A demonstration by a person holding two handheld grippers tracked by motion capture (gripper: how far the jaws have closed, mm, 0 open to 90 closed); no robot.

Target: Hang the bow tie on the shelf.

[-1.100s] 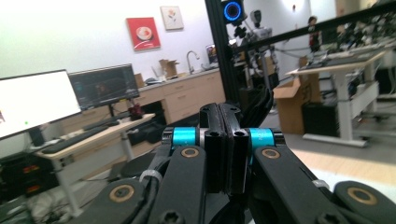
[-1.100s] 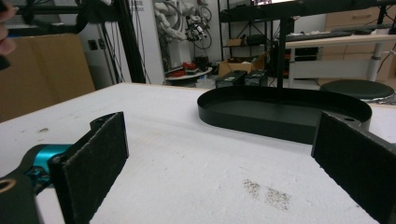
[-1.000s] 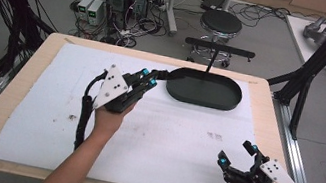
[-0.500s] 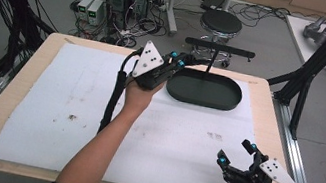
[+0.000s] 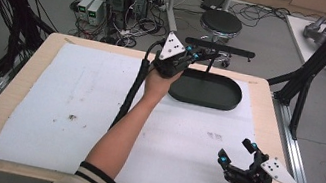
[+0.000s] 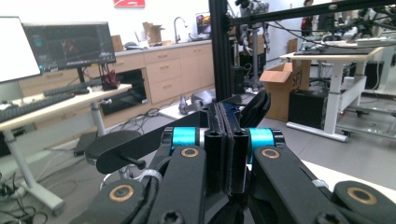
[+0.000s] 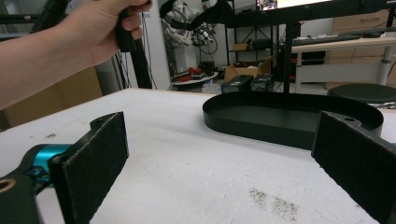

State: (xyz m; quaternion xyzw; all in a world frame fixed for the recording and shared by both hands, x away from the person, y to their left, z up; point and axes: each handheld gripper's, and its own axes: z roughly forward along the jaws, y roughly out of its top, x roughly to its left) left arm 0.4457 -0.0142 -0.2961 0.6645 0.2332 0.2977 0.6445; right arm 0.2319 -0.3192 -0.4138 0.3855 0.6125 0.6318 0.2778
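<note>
White matting covers the wooden table (image 5: 268, 115); from above, the black oval tray (image 5: 207, 90) sits at its far edge beneath the raised left gripper (image 5: 196, 57). Left gripper view: jaws pressed together, empty. Right gripper view: right gripper (image 7: 219, 163) jaws apart; tray looks rigid and light, best gripped by its rim.

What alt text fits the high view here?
The left hand-held gripper, jaws shut, is at the horizontal bar of a black stand over the oval tray. The right hand-held gripper sits open near the table's near edge.
</note>
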